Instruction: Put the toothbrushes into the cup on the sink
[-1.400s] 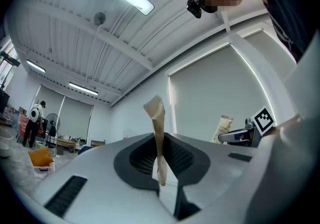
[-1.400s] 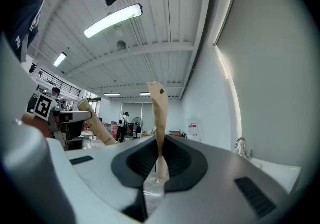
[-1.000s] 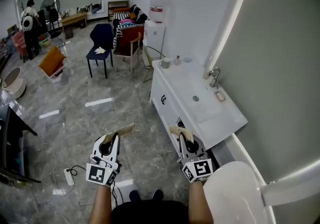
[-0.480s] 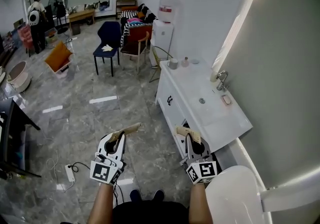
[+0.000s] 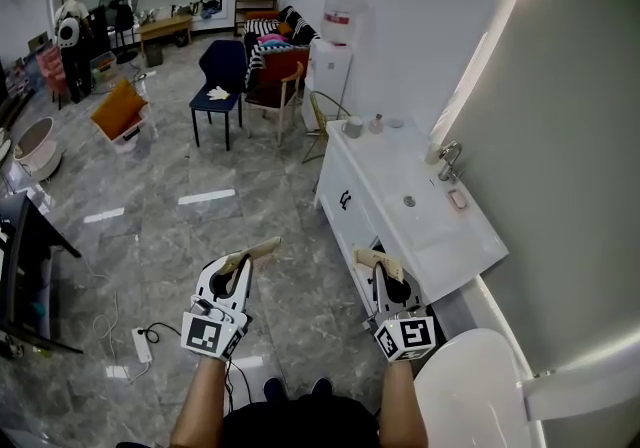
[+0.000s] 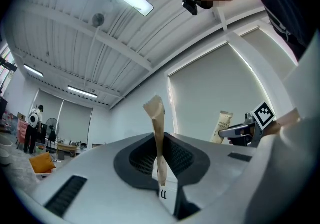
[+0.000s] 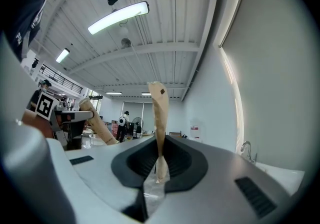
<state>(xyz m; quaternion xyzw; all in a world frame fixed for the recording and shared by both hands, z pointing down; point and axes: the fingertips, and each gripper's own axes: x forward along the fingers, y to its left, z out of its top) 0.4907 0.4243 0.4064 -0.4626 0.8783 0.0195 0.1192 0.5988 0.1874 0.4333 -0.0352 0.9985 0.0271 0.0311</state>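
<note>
Closer to sink [image 5: 425,211] than second ago. Left tongs [image 5: 240,266] clamp paper-wrapped toothbrush [image 6: 158,133], right tongs [image 5: 382,268] clamp second toothbrush [image 7: 160,118], ends protruding, ready for dropping. Cup [image 5: 353,126] stands at worktop [image 5: 372,144] far end, well apart from both.

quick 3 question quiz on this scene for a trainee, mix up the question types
1. True or false: the left gripper is empty.
2. The cup stands: A at the sink's far end; B at its near end; C in its basin.
3. What is the right gripper clamped on?

Key: 1 false; 2 A; 3 a wrapped toothbrush.
</note>
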